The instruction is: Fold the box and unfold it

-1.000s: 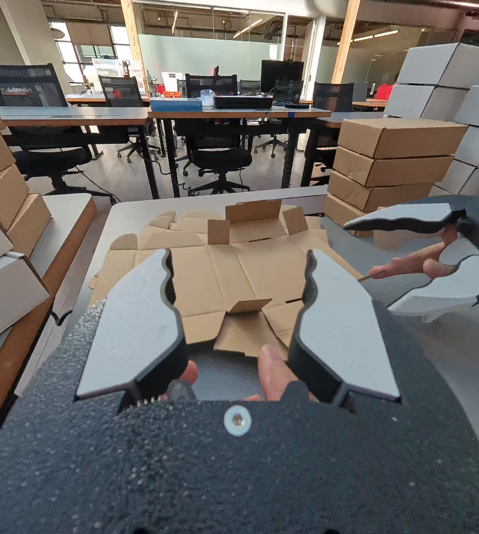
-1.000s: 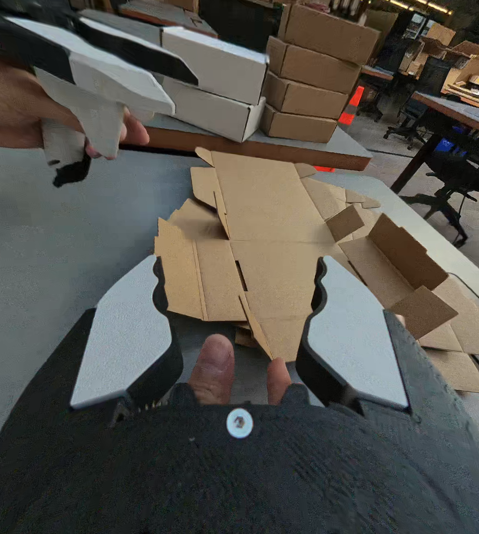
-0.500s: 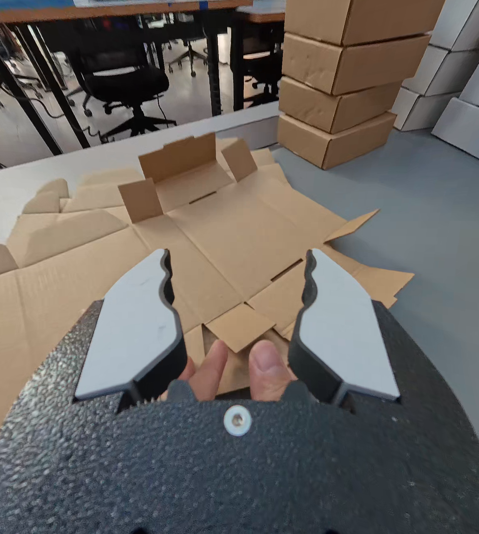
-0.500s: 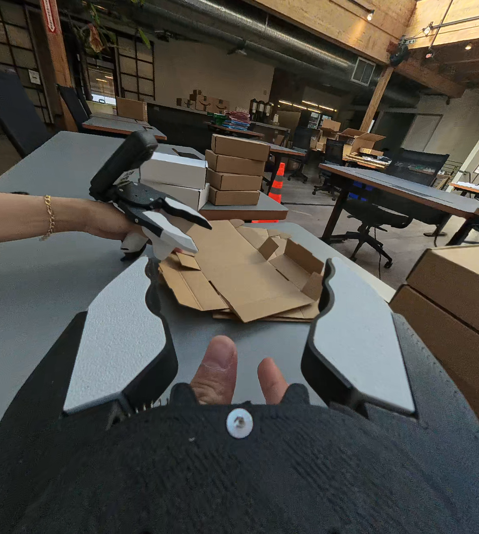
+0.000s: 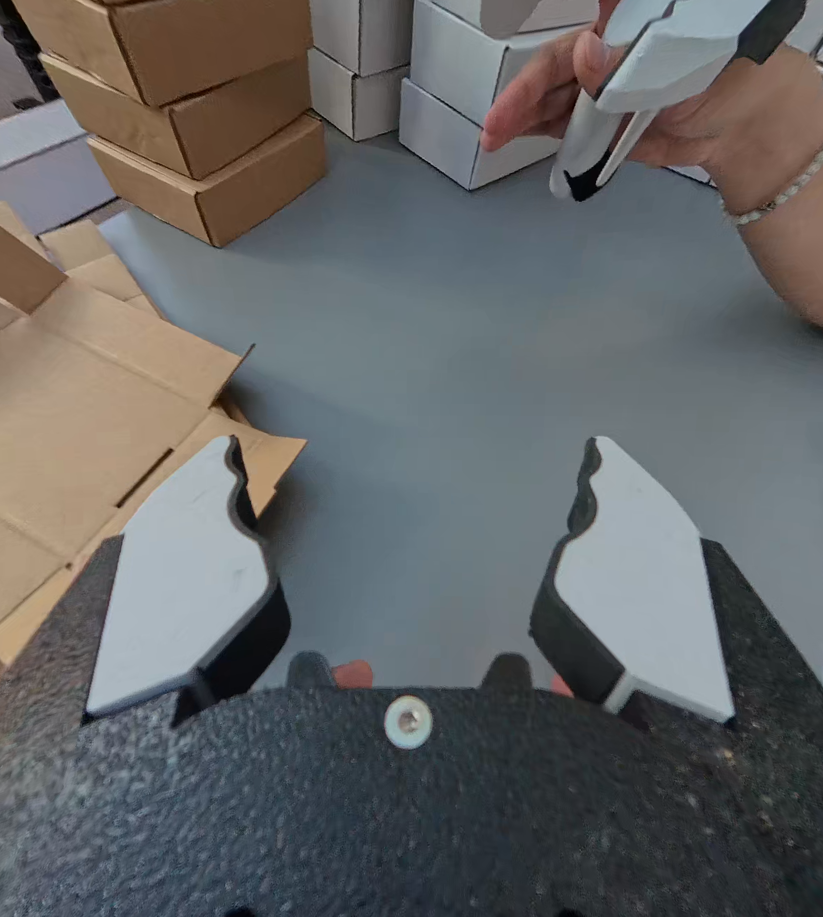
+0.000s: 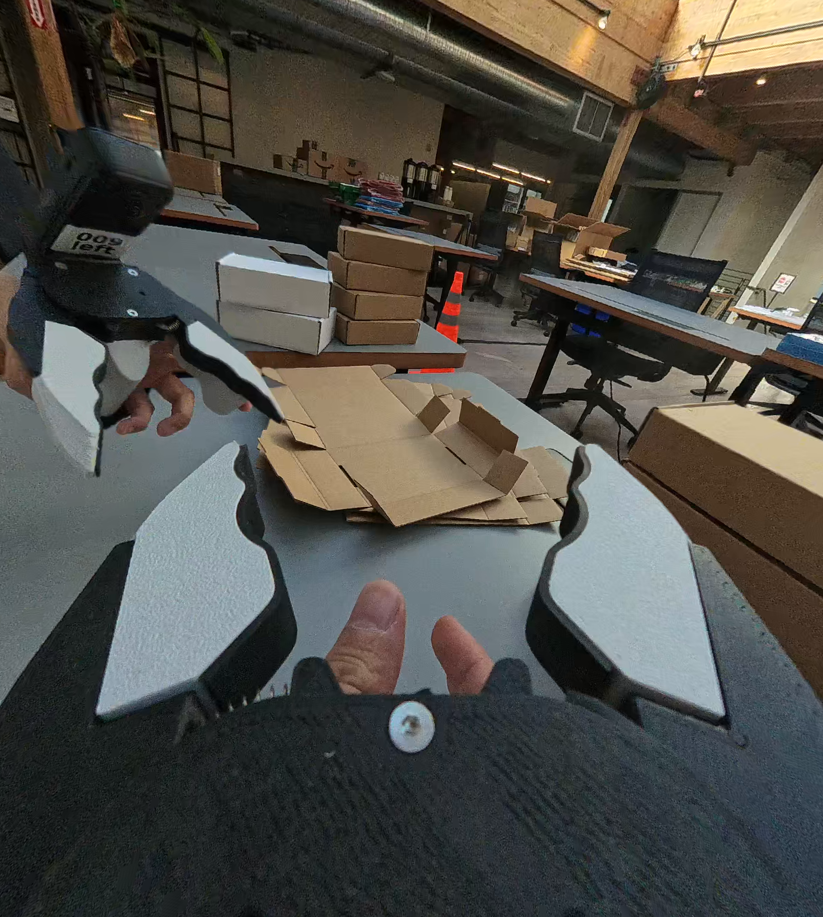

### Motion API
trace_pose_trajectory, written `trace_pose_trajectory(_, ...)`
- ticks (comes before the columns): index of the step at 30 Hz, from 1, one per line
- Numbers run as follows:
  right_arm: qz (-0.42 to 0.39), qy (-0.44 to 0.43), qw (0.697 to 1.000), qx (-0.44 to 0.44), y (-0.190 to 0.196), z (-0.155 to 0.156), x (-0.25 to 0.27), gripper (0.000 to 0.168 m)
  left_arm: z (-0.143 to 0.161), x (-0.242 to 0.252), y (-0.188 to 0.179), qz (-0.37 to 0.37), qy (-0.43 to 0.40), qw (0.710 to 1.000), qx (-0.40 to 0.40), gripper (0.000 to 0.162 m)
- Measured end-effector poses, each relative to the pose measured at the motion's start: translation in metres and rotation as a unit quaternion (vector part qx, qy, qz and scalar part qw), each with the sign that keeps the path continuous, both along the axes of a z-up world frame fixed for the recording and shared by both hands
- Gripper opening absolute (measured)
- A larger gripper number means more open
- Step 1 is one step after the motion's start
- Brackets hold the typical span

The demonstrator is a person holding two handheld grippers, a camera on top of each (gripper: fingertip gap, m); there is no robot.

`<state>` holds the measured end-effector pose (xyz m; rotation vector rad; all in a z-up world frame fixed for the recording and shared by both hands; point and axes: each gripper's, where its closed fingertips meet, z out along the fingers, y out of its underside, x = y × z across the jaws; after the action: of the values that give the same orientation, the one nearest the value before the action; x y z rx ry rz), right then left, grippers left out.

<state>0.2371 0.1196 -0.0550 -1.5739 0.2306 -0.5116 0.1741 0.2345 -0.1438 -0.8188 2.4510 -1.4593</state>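
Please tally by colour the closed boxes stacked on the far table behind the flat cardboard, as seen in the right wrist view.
Brown cardboard boxes: 4
White boxes: 2
Total: 6

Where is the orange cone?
The orange cone shows in the right wrist view, standing on the floor past the far table, just right of the stack of brown boxes and beyond the flat cardboard.
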Motion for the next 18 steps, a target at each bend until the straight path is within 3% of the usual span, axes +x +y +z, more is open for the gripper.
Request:
trace_pose_trajectory(4,-0.007,-0.002,1.000,0.016,-0.010,0.016,-0.005,0.119,-0.010,-0.013,-0.003,-0.012,0.038,0.999,-0.020,0.106)
trace_pose_trajectory(6,-0.017,0.007,1.000,0.012,-0.016,0.016,-0.007,0.119,-0.009,-0.007,0.003,-0.001,0.009,1.000,-0.002,0.108)
trace_pose_trajectory(8,-0.023,0.021,0.999,0.009,-0.020,0.010,-0.011,0.120,-0.013,0.027,0.030,0.093,-0.079,0.989,0.089,0.106)
trace_pose_trajectory(10,-0.018,0.032,0.999,-0.006,-0.021,0.003,-0.021,0.120,-0.015,0.049,0.053,0.138,-0.179,0.955,0.193,0.081)
trace_pose_trajectory(15,-0.019,0.009,0.997,-0.069,-0.033,-0.007,-0.051,0.121,-0.045,0.057,0.064,0.108,-0.212,0.907,0.347,0.058)
trace_pose_trajectory(18,-0.030,0.007,0.995,-0.093,-0.045,-0.015,-0.060,0.121,-0.047,0.064,0.066,0.105,-0.256,0.884,0.376,0.028)
